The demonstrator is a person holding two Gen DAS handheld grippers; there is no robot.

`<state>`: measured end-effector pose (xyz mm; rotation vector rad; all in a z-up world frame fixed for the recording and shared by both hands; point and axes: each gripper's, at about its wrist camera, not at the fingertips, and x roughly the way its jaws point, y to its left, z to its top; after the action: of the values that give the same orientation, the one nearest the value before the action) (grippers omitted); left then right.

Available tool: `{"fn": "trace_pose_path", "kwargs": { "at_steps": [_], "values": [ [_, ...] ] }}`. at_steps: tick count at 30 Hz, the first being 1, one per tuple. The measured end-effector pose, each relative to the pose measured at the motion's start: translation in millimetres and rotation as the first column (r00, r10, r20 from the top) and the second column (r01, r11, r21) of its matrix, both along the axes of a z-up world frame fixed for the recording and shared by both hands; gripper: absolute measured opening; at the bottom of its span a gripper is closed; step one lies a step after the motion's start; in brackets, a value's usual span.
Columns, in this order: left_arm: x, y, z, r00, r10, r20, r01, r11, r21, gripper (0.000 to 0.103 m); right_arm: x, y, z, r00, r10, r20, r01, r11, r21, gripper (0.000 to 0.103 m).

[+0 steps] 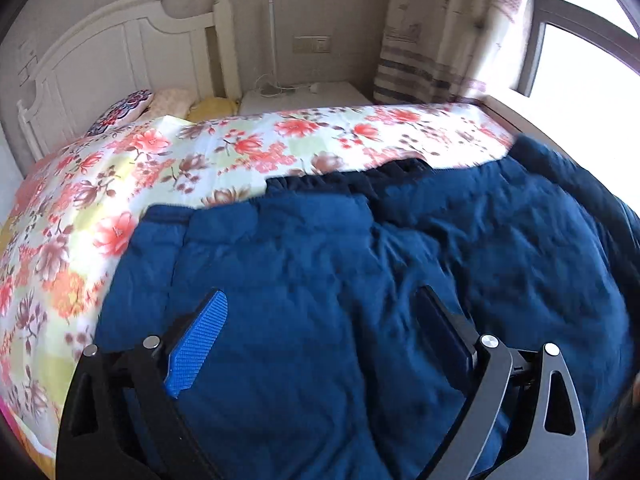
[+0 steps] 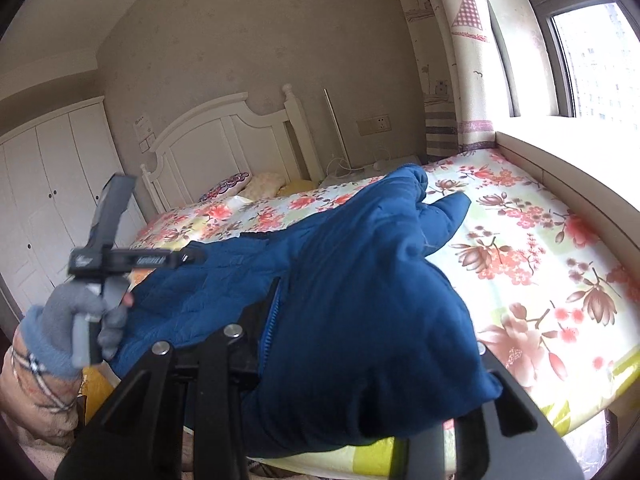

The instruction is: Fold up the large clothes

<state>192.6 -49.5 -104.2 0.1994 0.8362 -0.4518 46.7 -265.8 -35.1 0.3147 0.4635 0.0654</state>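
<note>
A dark blue padded jacket (image 1: 320, 240) lies spread over the near part of the floral bed sheet (image 1: 240, 140). My left gripper (image 1: 320, 296) hovers just above the jacket, open, with its blue pad (image 1: 200, 340) clear of the cloth. In the right wrist view, a fold of the jacket (image 2: 372, 264) is lifted off the bed and drapes over my right gripper (image 2: 352, 304), which is shut on it; the cloth hides the right finger. A grey-gloved hand (image 2: 76, 316) holds the left gripper (image 2: 132, 258) at the left.
A white headboard (image 2: 224, 140) and several pillows (image 2: 256, 184) are at the far end of the bed. A nightstand (image 1: 304, 96) with cables stands beside it. The curtain (image 2: 460, 80) and window sill (image 2: 560, 152) run along the right, and white wardrobes (image 2: 48, 184) stand left.
</note>
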Motion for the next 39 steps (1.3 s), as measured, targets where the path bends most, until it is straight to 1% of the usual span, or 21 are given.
{"fn": "trace_pose_path", "kwargs": {
  "at_steps": [2,3,5,6,8,10,12,14,16,17,18,20,21,23,26,30,31,32,33,35,39],
  "values": [
    [-42.7,-2.6,-24.0,0.991,-0.134,-0.02,0.135,0.991,0.024,0.092,6.3,12.0,13.7,1.0,0.021,0.021,-0.02,0.999,-0.034,0.034],
    [-67.3,-3.0,-41.3,0.986,-0.164,0.021,0.162,0.983,0.091,0.092,11.4,21.6,21.1,0.998,0.052,0.03,-0.05,0.997,-0.054,0.034],
    [-93.4,10.7,-49.1,0.977,-0.178,0.121,0.164,0.98,0.115,0.092,19.7,55.9,40.6,0.992,0.108,0.063,-0.097,0.983,-0.155,0.034],
    [-100.2,23.3,-45.4,0.974,-0.197,0.111,0.188,0.978,0.089,0.092,24.2,73.3,49.5,0.987,0.141,0.078,-0.122,0.971,-0.205,0.034],
    [-103.7,59.7,-27.6,0.978,-0.189,0.084,0.193,0.981,-0.038,0.092,35.8,115.4,66.8,0.971,0.218,0.102,-0.178,0.935,-0.306,0.034],
    [-105.2,112.7,-2.1,0.986,-0.093,0.136,0.114,0.98,-0.161,0.092,52.0,163.1,75.2,0.951,0.298,0.088,-0.239,0.882,-0.405,0.034],
    [-99.9,166.3,18.2,0.982,0.038,0.186,0.002,0.978,-0.21,0.092,68.5,215.7,72.8,0.927,0.372,0.046,-0.302,0.814,-0.496,0.034],
    [-89.5,220.4,32.9,0.95,0.23,0.213,-0.181,0.957,-0.226,0.092,80.0,273.0,58.4,0.898,0.44,-0.021,-0.367,0.721,-0.588,0.034],
    [-81.5,256.5,41.5,0.92,0.341,0.192,-0.285,0.92,-0.268,0.092,89.9,330.8,27.6,0.855,0.505,-0.118,-0.442,0.59,-0.675,0.034],
    [-80.8,270.5,45.1,0.909,0.373,0.188,-0.309,0.903,-0.299,0.092,93.2,355.2,7.5,0.833,0.523,-0.18,-0.48,0.522,-0.705,0.035],
    [-79.8,281.4,48.4,0.896,0.4,0.19,-0.33,0.89,-0.316,0.092,94.9,384.7,-24.2,0.804,0.526,-0.278,-0.527,0.413,-0.743,0.036],
    [-74.8,286.2,52.2,0.89,0.409,0.204,-0.339,0.89,-0.305,0.092,78.7,419.2,-64.1,0.825,0.494,-0.273,-0.423,0.222,-0.878,0.04],
    [-70.0,287.9,54.1,0.894,0.398,0.206,-0.328,0.895,-0.303,0.092,72.7,427.9,-69.7,0.832,0.491,-0.258,-0.386,0.179,-0.905,0.039],
    [-62.8,280.6,58.7,0.911,0.357,0.207,-0.291,0.911,-0.291,0.092,71.5,424.7,-66.8,0.824,0.505,-0.256,-0.401,0.2,-0.894,0.037],
    [-38.2,247.2,75.7,0.938,0.247,0.245,-0.189,0.953,-0.237,0.092,67.8,400.4,-51.9,0.811,0.56,-0.169,-0.384,0.293,-0.876,0.028],
    [-19.4,200.6,98.6,0.949,0.148,0.278,-0.093,0.975,-0.202,0.092,56.5,361.7,-16.6,0.786,0.618,0.0,-0.36,0.458,-0.813,0.024],
    [-14.9,194.7,102.3,0.949,0.137,0.283,-0.081,0.976,-0.2,0.092,52.4,356.5,-10.6,0.778,0.628,0.032,-0.347,0.472,-0.81,0.024],
    [-12.1,188.2,107.0,0.949,0.124,0.288,-0.066,0.977,-0.201,0.092,47.5,354.3,-7.7,0.769,0.638,0.039,-0.341,0.461,-0.82,0.024],
    [-10.4,181.2,112.2,0.95,0.109,0.294,-0.05,0.978,-0.201,0.092,44.7,356.5,-9.7,0.759,0.651,0.017,-0.345,0.424,-0.837,0.024],
    [-8.2,166.3,118.6,0.951,0.081,0.299,-0.027,0.983,-0.18,0.094,44.6,370.7,-29.7,0.73,0.68,-0.076,-0.37,0.299,-0.88,0.026],
    [1.8,140.3,115.8,0.959,0.031,0.283,0.004,0.993,-0.121,0.096,40.0,391.7,-67.1,0.732,0.66,-0.168,-0.336,0.135,-0.932,0.033]
  ]
}}
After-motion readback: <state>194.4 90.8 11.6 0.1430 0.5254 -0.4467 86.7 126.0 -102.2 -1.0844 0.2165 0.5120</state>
